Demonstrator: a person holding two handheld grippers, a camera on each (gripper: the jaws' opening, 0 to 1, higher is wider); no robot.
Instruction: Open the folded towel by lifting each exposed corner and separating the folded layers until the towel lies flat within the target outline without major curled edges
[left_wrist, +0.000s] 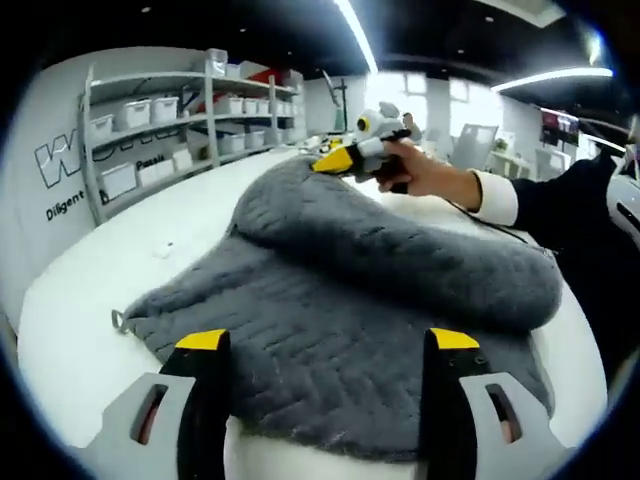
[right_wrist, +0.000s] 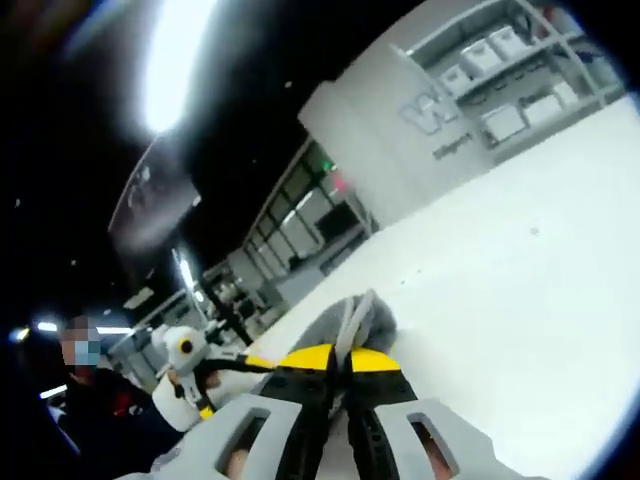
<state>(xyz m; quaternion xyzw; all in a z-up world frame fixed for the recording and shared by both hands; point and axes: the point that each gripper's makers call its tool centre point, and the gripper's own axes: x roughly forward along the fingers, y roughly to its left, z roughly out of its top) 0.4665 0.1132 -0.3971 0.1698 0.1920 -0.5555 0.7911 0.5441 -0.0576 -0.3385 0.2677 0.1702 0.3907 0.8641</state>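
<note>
A grey quilted towel (left_wrist: 340, 290) lies on the white table (left_wrist: 110, 270). Its far part is raised into a hump and rolls over the lower layer. At the top of that hump, a person's hand (left_wrist: 432, 176) holds my right gripper (left_wrist: 335, 160), which pinches the towel's raised corner. In the right gripper view, the right gripper (right_wrist: 340, 362) is shut on that grey corner (right_wrist: 365, 318), lifted off the table (right_wrist: 520, 290). My left gripper (left_wrist: 328, 342) hovers open over the towel's near edge, with its jaws wide apart and nothing between them.
Shelving with white bins (left_wrist: 170, 115) stands behind the table at the left and appears again as shelves (right_wrist: 510, 70). A small loop tag (left_wrist: 118, 321) sticks out at the towel's left corner. Bare table lies left of the towel.
</note>
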